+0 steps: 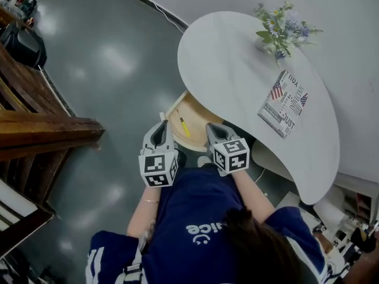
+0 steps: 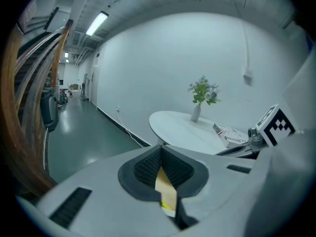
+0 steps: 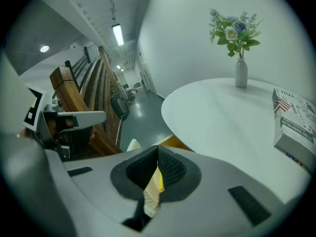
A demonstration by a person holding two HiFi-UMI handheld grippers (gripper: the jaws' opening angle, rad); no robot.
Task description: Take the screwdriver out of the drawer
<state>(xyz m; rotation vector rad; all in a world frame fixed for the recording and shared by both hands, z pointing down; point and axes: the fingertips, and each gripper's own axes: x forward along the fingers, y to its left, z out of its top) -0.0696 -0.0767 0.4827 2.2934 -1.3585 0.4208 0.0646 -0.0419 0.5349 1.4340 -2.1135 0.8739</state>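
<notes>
A person holds two grippers side by side over an open wooden drawer (image 1: 198, 112) that sticks out from under a round white table (image 1: 237, 64). The left gripper (image 1: 161, 125) and the right gripper (image 1: 211, 128) both point downward, each with its jaws closed together and empty. A yellow screwdriver (image 1: 184, 125) lies in the drawer between the two gripper tips, gripped by neither. Beyond the right gripper, a vase of flowers (image 1: 281, 31) and a printed box (image 1: 284, 102) sit on the table.

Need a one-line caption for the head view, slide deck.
Left gripper and right gripper, jaws shut, poised at the open drawer beneath the white table; yellow screwdriver lies inside, untouched.
</notes>
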